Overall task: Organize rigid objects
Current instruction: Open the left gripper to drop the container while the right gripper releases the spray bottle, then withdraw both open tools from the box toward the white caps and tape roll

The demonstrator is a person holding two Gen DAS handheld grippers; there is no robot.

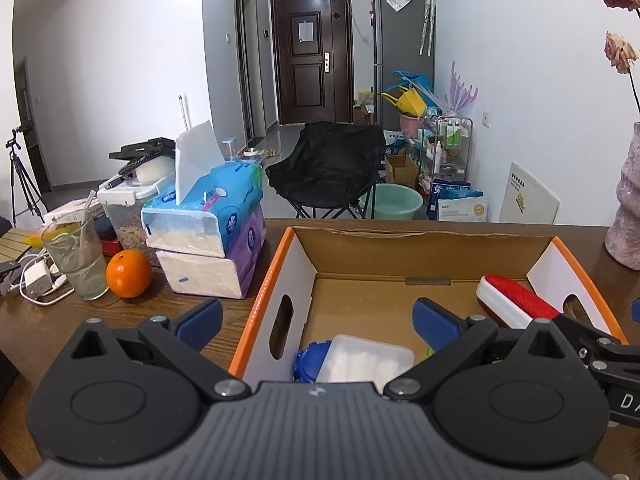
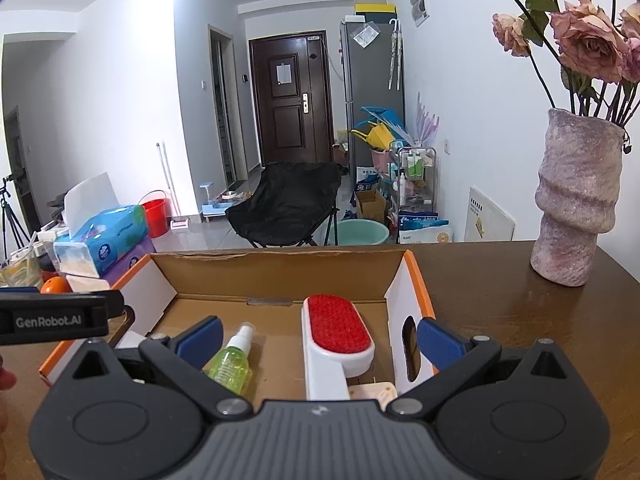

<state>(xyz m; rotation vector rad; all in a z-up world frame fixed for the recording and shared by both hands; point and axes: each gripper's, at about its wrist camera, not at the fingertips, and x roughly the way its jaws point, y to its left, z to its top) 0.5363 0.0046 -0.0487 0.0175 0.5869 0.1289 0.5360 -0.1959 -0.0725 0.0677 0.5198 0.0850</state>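
Both grippers, left gripper and right gripper, hung spread apart and empty over the orange-rimmed cardboard box. Inside already lay a red-and-white lint brush, green spray bottle, blue lid and white plastic case; sorting looked nearly finished.

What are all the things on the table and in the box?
Cardboard box: 1, brown with orange rim, middle of table.
Lint brush: 1, red and white, inside box, right side.
Spray bottle: 1, green, inside box.
Clear plastic case: 1, whitish, inside box, near side.
Blue round item: 1, inside box, partly hidden.
Tissue packs: 2 stacked, blue on purple, left of box.
Orange: 1, left of tissues.
Glass: 1, clear, beside orange.
Vase: 1, pinkish, dried roses, right of box.
Left gripper: black, blue pads, open.
Right gripper: same, open.
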